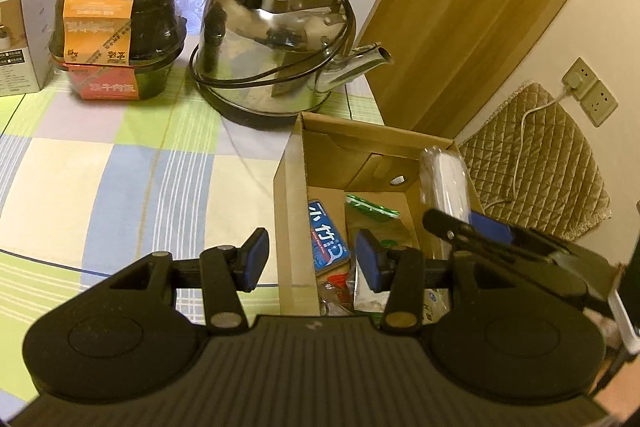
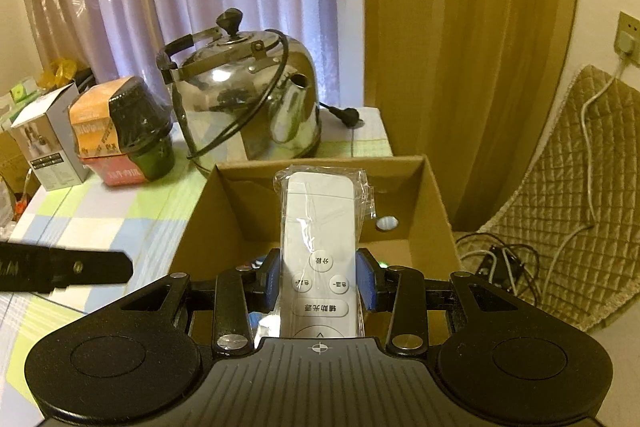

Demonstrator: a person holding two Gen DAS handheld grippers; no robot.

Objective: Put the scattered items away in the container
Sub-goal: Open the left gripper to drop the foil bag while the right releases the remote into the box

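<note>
An open cardboard box (image 1: 290,163) (image 2: 434,195) stands at the table's right edge. Inside it lie a blue packet (image 1: 328,239), a green-striped packet (image 1: 370,206) and other small wrapped items. My right gripper (image 2: 320,279) is shut on a white remote control in a clear plastic sleeve (image 2: 320,227) and holds it over the box; the left wrist view shows this remote (image 1: 444,179) above the box's right side with the right gripper (image 1: 476,227) on it. My left gripper (image 1: 314,259) is open and empty, straddling the box's left wall.
A steel kettle (image 1: 272,39) (image 2: 248,99) with a black cord stands behind the box. Left of it are a wrapped food bowl (image 1: 120,39) (image 2: 124,135) and a white carton (image 1: 24,27) (image 2: 48,143). A quilted cushion (image 2: 568,195) and wall sockets (image 1: 588,91) lie off the table to the right.
</note>
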